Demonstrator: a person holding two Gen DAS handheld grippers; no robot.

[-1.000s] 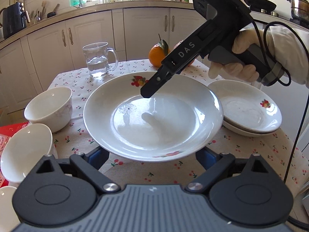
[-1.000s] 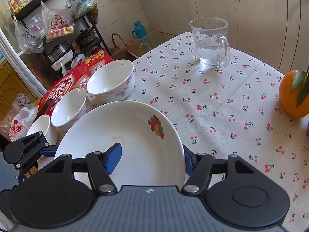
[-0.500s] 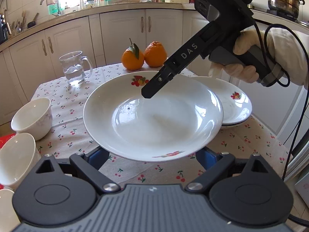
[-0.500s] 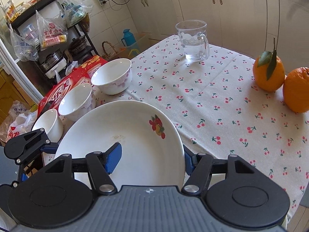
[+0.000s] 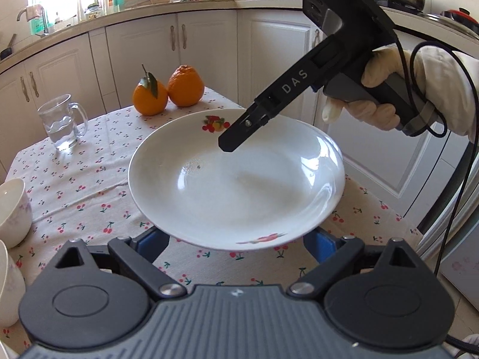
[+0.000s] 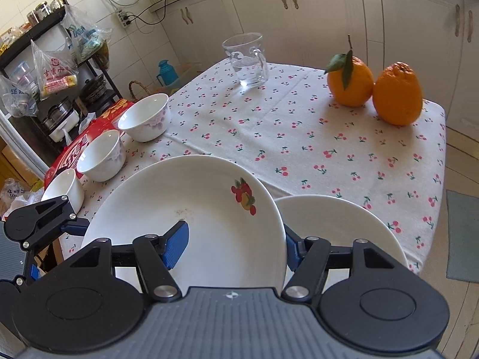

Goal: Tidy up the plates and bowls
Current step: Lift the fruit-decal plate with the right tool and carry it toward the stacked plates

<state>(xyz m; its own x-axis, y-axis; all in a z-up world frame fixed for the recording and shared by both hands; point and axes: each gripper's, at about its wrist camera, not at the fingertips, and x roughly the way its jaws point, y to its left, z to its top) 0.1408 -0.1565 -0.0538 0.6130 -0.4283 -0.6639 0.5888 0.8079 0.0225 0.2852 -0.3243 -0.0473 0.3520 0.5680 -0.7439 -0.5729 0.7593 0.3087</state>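
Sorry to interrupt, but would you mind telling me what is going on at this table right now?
A person is tidying the dishes with a hand-held gripper in each hand. The right hand-held gripper is clamped on the rim of a white plate with a fruit print, held above the cherry-print tablecloth. The left hand-held gripper sits open under the plate's near edge. A second plate rests on the table just beside it, and three bowls wait along the far side.

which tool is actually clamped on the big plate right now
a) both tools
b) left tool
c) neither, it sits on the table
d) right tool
d: in the right wrist view the right tool has one blue pad on the plate surface and the other behind its rim, while the left tool stands open, its pads under the plate.
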